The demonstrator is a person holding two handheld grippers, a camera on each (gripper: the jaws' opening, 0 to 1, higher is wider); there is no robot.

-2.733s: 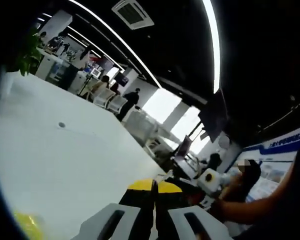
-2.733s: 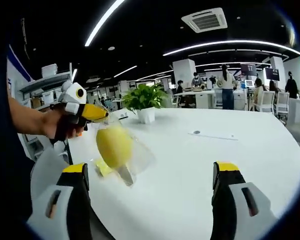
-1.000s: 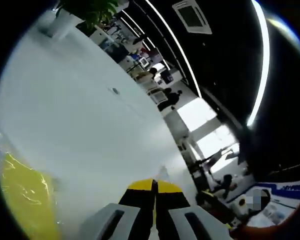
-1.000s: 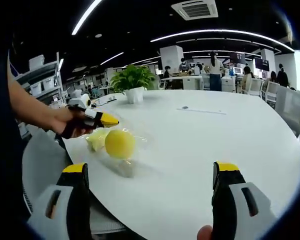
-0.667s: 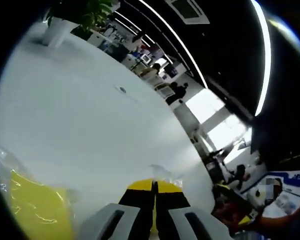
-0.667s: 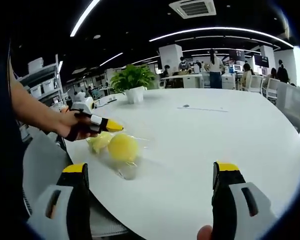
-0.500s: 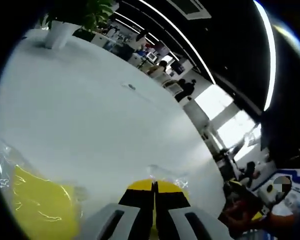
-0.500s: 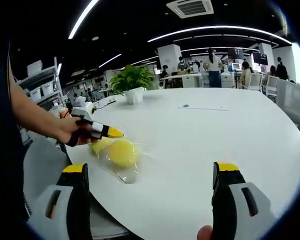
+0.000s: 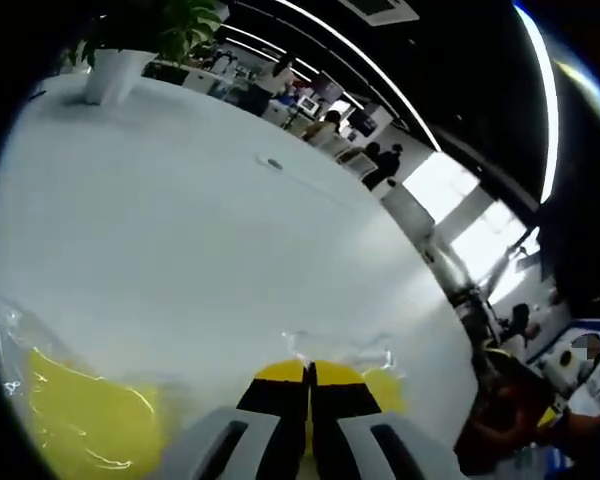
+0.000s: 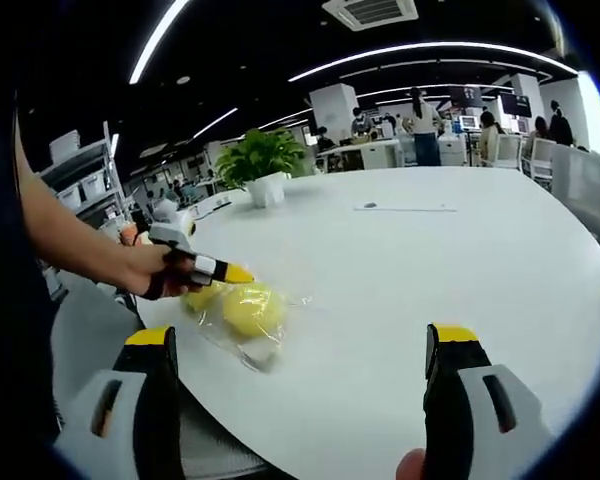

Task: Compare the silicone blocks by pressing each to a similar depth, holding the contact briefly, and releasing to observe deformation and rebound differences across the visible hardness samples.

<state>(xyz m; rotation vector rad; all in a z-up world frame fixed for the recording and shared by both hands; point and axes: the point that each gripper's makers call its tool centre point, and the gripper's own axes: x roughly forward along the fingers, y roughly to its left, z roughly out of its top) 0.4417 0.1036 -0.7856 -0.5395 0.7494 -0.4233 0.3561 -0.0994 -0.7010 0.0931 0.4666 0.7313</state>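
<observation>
1. My left tongs (image 10: 238, 273) are squeezed shut, with their yellow tips on the clear bag (image 10: 242, 330).
2. The bag lies near the desk (image 10: 430, 260) edge closest to me, with a round yellow block (image 10: 250, 308) inside.
3. Another yellow block (image 9: 85, 425) lies just beside it.
4. My right tongs (image 10: 305, 345) are wide apart, holding nothing.
5. A plant (image 10: 261, 160) stands by the far edge.

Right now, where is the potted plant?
In the right gripper view, the potted plant stands on the white table's far left side, beyond the bagged yellow ball.
</observation>
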